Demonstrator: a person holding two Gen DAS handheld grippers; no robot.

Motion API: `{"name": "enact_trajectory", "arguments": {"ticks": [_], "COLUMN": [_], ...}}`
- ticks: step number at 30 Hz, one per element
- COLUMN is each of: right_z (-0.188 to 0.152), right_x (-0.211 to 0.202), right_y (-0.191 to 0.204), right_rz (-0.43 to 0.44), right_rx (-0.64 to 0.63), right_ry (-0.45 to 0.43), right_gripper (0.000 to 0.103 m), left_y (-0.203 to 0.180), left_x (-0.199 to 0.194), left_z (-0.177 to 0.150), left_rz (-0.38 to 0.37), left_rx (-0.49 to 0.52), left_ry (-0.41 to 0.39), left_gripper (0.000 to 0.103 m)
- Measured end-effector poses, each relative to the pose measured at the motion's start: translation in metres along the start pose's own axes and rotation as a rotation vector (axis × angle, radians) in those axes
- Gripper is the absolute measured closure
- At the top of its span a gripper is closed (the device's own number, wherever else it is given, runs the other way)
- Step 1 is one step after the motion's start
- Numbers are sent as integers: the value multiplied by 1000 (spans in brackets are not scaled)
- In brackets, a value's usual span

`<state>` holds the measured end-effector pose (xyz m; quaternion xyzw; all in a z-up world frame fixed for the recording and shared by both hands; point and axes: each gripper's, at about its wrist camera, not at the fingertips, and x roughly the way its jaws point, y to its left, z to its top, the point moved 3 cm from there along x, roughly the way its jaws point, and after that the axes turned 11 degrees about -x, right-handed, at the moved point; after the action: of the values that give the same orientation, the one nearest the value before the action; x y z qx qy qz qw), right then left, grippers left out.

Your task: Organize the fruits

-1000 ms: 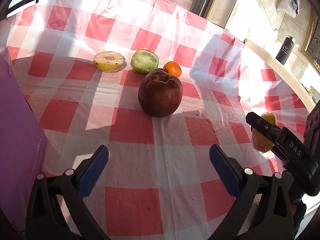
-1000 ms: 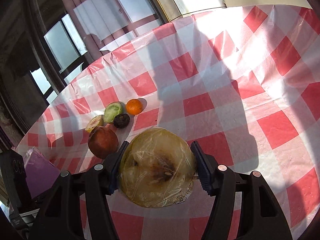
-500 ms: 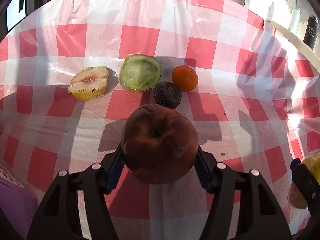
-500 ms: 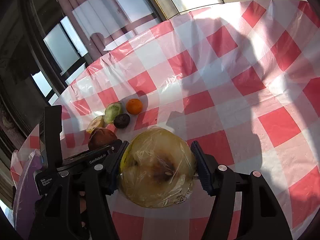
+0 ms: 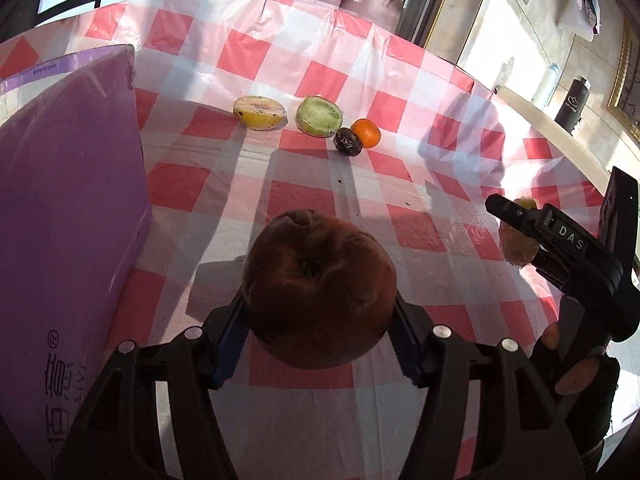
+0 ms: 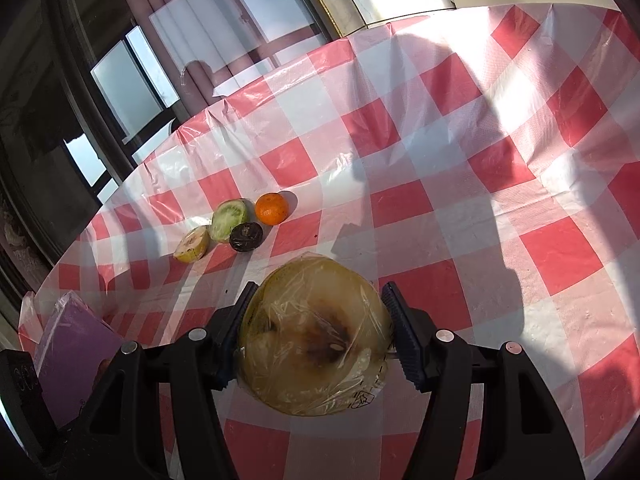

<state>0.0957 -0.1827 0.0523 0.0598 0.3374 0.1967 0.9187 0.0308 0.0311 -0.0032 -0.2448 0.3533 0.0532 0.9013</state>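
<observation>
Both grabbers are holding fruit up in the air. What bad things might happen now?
The wrinkled brown apple sits between only two pads of the left hand-held gripper, so it might roll out and fall. The wrapped fruit half in the right hand-held gripper has slippery plastic film, so it may slide. The purple box stands close beside the apple, and a swing might bump it.

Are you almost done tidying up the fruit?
Not yet. No fruit looks put away. The left gripper holds a brown apple, the right gripper a wrapped yellow half. Four fruits wait on the tablecloth, like the orange.
</observation>
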Motion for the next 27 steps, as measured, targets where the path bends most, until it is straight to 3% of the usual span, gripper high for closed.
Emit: {"name": "enact_trajectory", "arguments": {"ticks": [3, 11, 23, 27], "right_z": [0, 1, -5, -28], "right_x": [1, 5, 1, -32], "right_y": [1, 0, -8, 4], "right_rz": [-3, -11, -62, -80], "right_rx": [-8, -8, 78, 132], "right_ry": [0, 21, 55, 32], "right_gripper": [41, 41, 41, 41], "left_y": [2, -3, -1, 1], "left_x": [-6, 3, -2, -22], "left_z": [-1, -1, -1, -15], "left_rz": [-4, -20, -30, -27], "left_rx": [0, 15, -5, 4], "left_ry": [-25, 16, 2, -8], "left_gripper": [40, 40, 40, 40]}}
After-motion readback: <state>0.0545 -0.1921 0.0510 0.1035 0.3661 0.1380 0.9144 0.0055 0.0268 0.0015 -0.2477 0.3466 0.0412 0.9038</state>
